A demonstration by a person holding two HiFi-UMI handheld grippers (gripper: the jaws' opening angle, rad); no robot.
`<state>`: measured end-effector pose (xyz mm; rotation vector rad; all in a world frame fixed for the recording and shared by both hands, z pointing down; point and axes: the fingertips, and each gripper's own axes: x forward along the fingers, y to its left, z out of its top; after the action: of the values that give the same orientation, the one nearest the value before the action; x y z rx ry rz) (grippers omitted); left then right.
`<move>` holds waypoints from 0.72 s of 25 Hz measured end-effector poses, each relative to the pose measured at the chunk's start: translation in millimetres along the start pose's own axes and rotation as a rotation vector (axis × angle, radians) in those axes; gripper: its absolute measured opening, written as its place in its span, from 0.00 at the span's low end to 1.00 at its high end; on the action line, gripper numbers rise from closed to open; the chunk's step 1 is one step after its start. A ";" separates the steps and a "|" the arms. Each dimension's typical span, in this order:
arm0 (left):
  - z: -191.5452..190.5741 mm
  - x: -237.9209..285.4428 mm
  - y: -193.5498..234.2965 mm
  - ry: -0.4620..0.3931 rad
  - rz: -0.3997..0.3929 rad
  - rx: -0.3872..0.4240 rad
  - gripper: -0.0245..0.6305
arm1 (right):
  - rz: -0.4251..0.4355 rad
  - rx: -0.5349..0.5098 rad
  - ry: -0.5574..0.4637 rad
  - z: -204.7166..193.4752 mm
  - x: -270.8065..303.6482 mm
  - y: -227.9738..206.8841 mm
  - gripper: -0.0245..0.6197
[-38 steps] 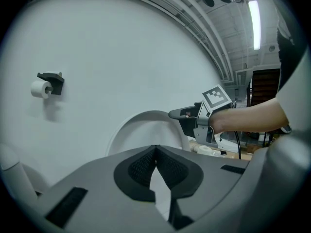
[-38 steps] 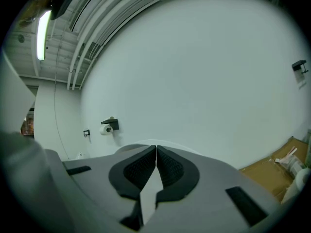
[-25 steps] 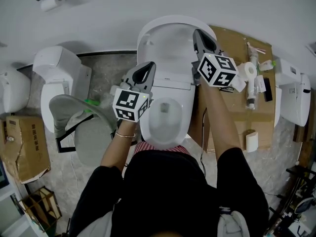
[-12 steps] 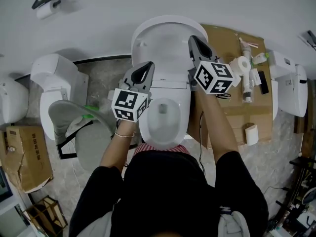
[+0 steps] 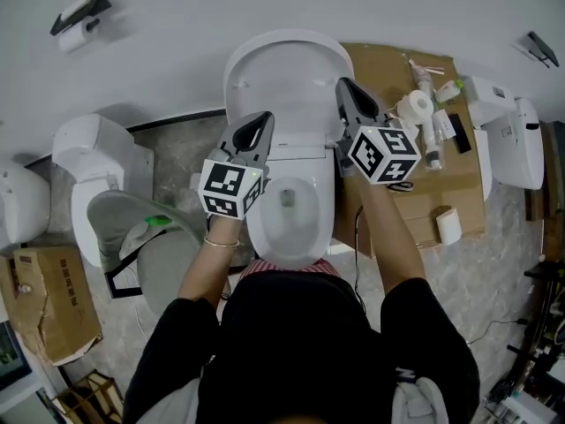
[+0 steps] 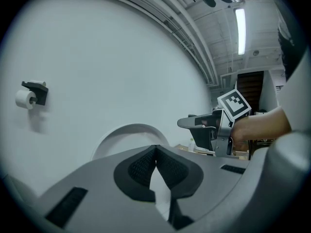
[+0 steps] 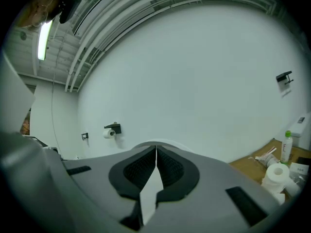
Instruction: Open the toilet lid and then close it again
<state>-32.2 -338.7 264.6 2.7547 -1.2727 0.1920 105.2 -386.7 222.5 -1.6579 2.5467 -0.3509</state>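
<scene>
The white toilet stands in the middle of the head view, its lid (image 5: pixel 282 73) raised and leaning toward the wall, the bowl (image 5: pixel 290 208) uncovered below. My left gripper (image 5: pixel 261 120) hovers at the lid's lower left, jaws shut on nothing. My right gripper (image 5: pixel 344 87) sits by the lid's right edge, also shut and empty. In the left gripper view the shut jaws (image 6: pixel 155 148) point over the lid's curved top (image 6: pixel 127 131), with the right gripper (image 6: pixel 206 129) beside it. The right gripper view shows shut jaws (image 7: pixel 155 150) before the lid's rim (image 7: pixel 170 144).
Another toilet (image 5: pixel 93 162) and a loose grey seat (image 5: pixel 146 232) lie to the left. A cardboard sheet (image 5: pixel 459 184) to the right carries a paper roll (image 5: pixel 415 106) and bottles. A further toilet (image 5: pixel 508 135) stands far right. A roll holder (image 5: pixel 75 20) hangs on the wall.
The head view has drifted, so the toilet sits a little more to the left. Both grippers stay shut near the raised lid; the right one has drawn slightly back.
</scene>
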 end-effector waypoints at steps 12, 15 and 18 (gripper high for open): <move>20.5 -9.9 -27.6 -0.030 -0.054 0.030 0.04 | -0.005 -0.005 -0.033 9.0 -54.8 19.1 0.07; 26.4 -14.7 -35.8 -0.039 -0.069 0.054 0.04 | -0.002 -0.008 -0.032 6.9 -65.3 24.1 0.07; 31.1 -21.5 -41.3 -0.046 -0.072 0.076 0.04 | 0.003 -0.010 -0.029 4.5 -75.0 30.4 0.07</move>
<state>-12.2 -300.4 228.9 2.8796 -1.1977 0.1760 109.7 -307.3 206.8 -1.6501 2.5335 -0.3118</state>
